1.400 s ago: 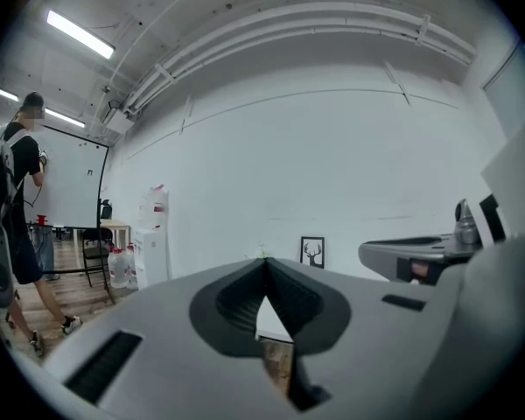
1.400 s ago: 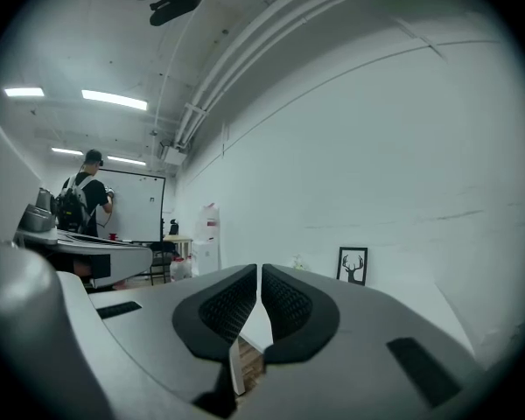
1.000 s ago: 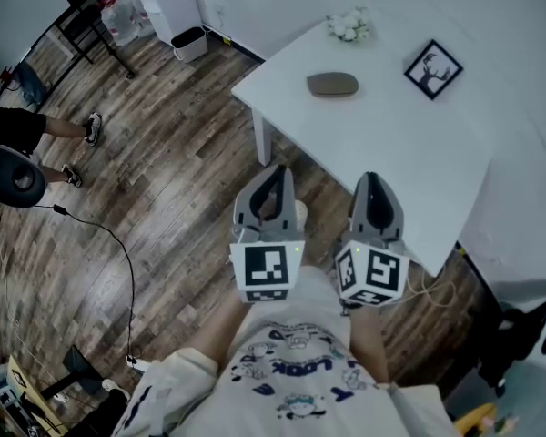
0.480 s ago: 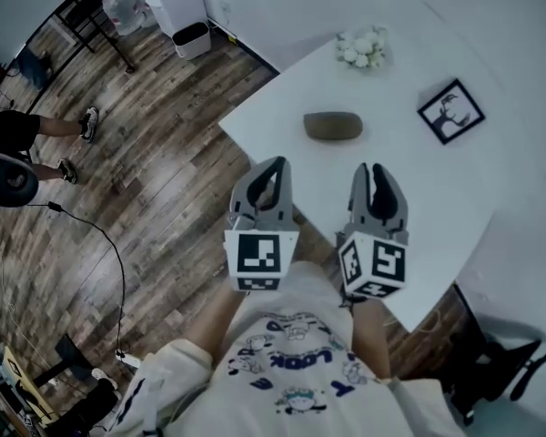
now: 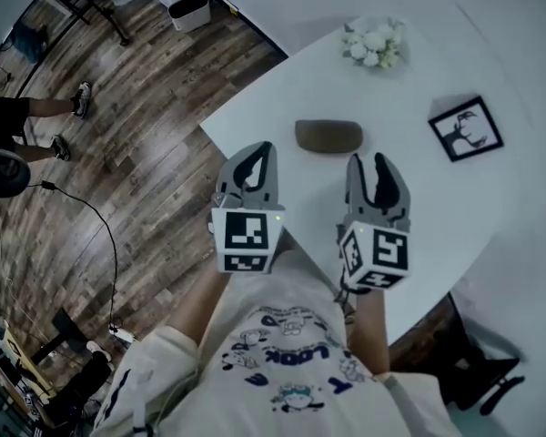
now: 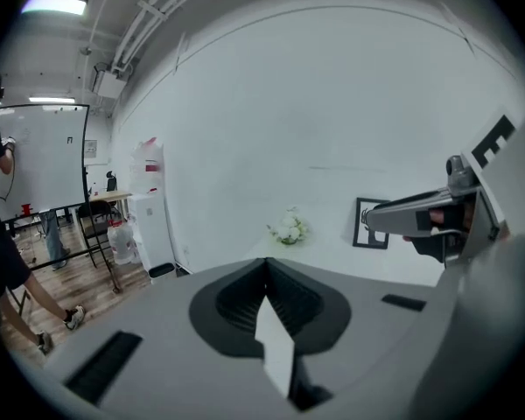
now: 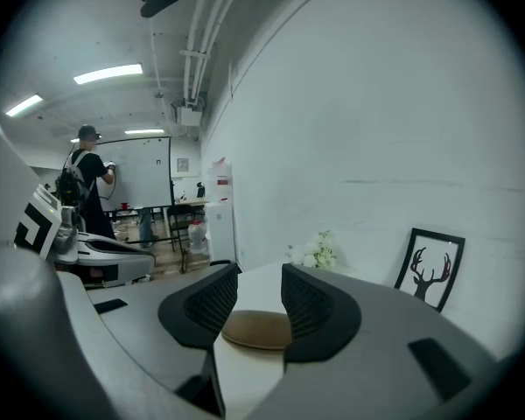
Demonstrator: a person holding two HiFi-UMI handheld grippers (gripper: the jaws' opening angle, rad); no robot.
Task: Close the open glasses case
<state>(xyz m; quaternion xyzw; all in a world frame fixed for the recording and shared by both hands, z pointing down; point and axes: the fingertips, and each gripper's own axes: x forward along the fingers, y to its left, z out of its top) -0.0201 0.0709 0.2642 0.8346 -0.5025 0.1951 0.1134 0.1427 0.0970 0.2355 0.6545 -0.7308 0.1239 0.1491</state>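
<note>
Both grippers have come forward since the earlier frames, from above the wooden floor to above the near edge of the white table (image 5: 437, 208), which fills the head view from 12 to 4 o'clock. Left gripper (image 5: 257, 153) hangs at 9 o'clock of its partner, its jaws pressed together with nothing between them, as the left gripper view (image 6: 264, 265) shows. Right gripper (image 5: 369, 160) has just been opening its jaws; they stand spread and grip nothing, and in the right gripper view (image 7: 258, 274) the glasses case (image 7: 255, 329) shows through the gap, farther off on the table. That glasses case (image 5: 328, 136), a low rounded brown shape, lies at 12 o'clock of the space between the two grippers, apart from both. A framed deer picture (image 5: 466, 128) stands at 3 o'clock of the case, and white flowers (image 5: 375, 45) at its 1 o'clock
</note>
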